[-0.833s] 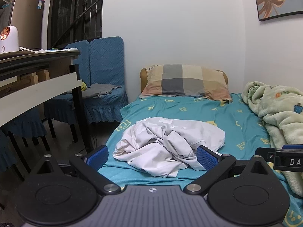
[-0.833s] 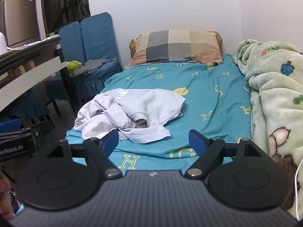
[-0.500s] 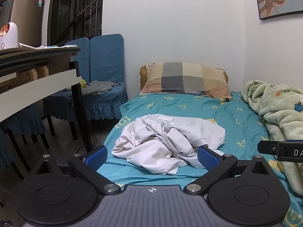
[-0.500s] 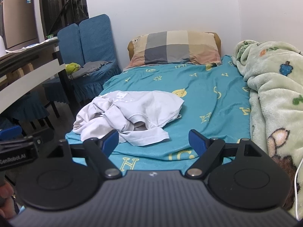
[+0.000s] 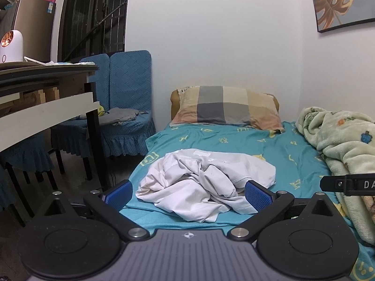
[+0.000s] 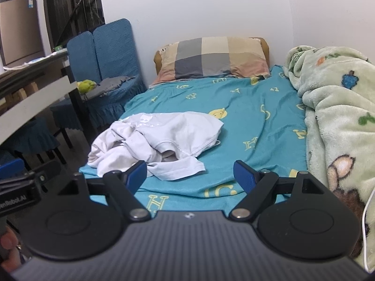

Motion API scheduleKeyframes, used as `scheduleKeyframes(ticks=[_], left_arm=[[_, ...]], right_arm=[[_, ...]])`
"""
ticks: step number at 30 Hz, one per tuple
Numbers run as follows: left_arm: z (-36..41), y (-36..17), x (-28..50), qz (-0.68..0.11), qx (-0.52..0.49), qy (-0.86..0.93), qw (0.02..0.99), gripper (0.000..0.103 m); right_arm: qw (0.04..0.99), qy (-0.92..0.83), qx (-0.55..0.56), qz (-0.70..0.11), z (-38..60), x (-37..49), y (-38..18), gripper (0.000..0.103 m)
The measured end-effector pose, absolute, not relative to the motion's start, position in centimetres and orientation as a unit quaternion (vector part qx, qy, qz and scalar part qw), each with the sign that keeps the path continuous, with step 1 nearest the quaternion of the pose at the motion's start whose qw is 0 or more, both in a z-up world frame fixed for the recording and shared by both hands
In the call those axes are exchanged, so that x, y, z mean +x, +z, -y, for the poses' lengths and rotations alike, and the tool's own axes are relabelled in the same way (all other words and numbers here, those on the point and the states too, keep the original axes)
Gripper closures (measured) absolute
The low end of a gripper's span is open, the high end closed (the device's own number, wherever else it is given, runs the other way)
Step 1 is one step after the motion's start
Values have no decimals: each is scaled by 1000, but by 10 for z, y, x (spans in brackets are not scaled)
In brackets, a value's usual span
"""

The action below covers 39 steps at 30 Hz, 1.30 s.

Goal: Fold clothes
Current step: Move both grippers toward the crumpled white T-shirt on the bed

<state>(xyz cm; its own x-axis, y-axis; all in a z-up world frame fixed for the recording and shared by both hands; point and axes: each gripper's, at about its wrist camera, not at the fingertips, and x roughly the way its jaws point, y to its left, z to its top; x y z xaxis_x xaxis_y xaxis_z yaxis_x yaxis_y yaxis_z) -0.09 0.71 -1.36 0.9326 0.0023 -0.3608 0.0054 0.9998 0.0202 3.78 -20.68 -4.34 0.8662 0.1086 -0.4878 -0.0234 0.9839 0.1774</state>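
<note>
On the bed [image 6: 246,121] lies a crumpled white shirt [image 5: 206,182]; my left gripper [image 5: 187,194] and right gripper [image 6: 189,173] are wide open, holding nothing, so I must reach and spread it first.

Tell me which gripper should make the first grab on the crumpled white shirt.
Left, probably. The left gripper, open, points straight at the white shirt heaped between its pads. The right gripper, also open, faces mostly bare sheet, shirt off to its left.

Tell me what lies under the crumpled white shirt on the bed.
The white shirt lies directly on the teal sheet, which shows all round it. Whatever sits beneath its bunched folds is covered and cannot be seen.
</note>
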Motion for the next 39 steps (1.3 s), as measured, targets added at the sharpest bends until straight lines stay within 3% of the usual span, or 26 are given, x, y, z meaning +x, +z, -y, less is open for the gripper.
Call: scheduleKeyframes(ticks=[20, 39], left_arm=[[2, -39, 18, -223, 30, 6, 974, 0], [66, -117, 178, -320, -43, -72, 944, 8]], right_arm=[[961, 70, 115, -240, 217, 33, -43, 21], [940, -16, 194, -279, 263, 44, -60, 20]])
